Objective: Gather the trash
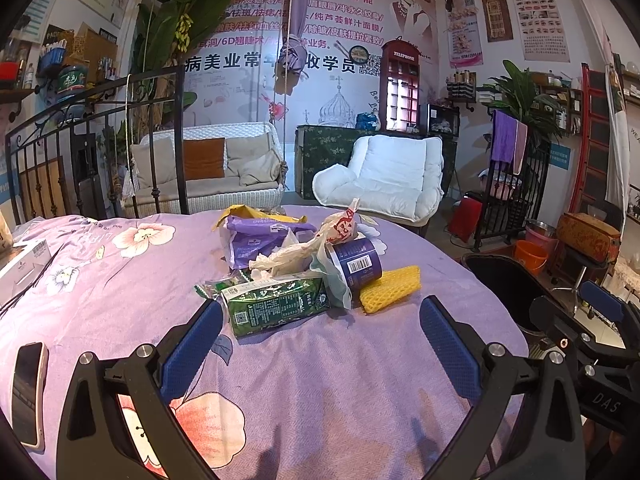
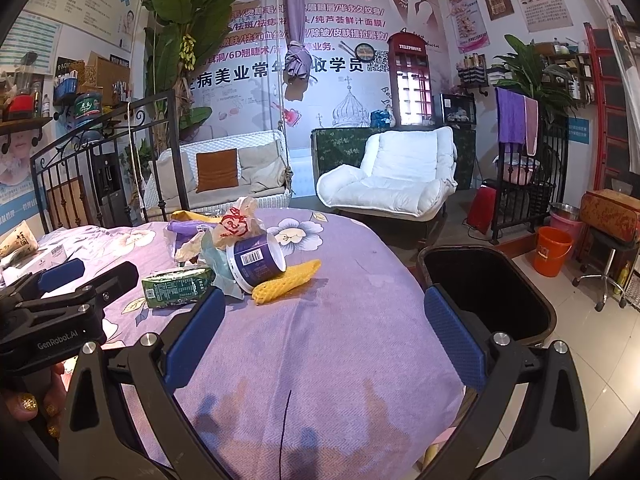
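The trash pile [image 1: 304,264] sits on the far side of the purple bed [image 1: 320,380]. Both the left gripper [image 1: 320,344] and right gripper [image 2: 320,332] have fingers spread wide, holding nothing. A black bin [image 2: 488,292] stands right.

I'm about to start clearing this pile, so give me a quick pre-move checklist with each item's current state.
1. Left gripper open and empty: ok.
2. Right gripper open and empty: ok.
3. Black bin open beside the bed, within view: ok.
4. Nearest trash, green carton, unobstructed in front of the left gripper: ok.
5. Yellow foam net lying free beside the blue cup: ok.
6. Phone apart from the trash pile: ok.
7. Blue cup empty: cannot tell.
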